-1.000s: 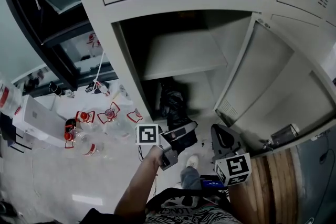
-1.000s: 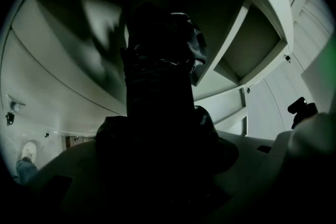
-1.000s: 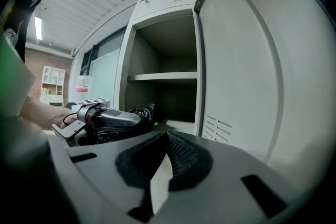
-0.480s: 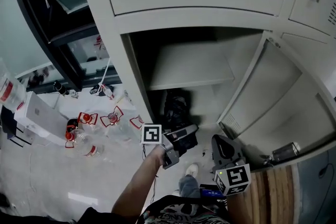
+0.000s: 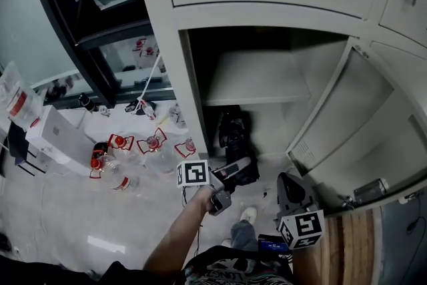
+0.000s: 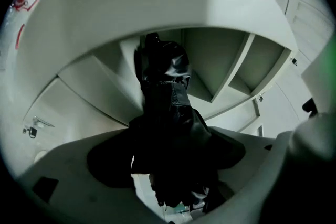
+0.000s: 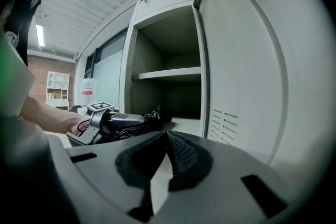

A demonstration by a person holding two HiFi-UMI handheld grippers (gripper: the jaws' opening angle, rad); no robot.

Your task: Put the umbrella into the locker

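Looked down on a pale floor [image 5: 60,223] littered with red-labelled bottles [image 5: 110,170], beside dark-framed glass panels [image 5: 40,30]. Showed a grey locker [image 5: 267,7] with its door [image 5: 347,123] swung wide and a black umbrella [image 5: 233,133] reaching into the lower compartment under the shelf [image 5: 257,80]. Had the left gripper [image 5: 230,173] clamped tight on the umbrella's near end, the right gripper [image 5: 288,185] by the door with jaws closed together on nothing.

red-labelled bottles [image 5: 122,142] on the floor [image 5: 67,217] beside a white box [image 5: 57,140]
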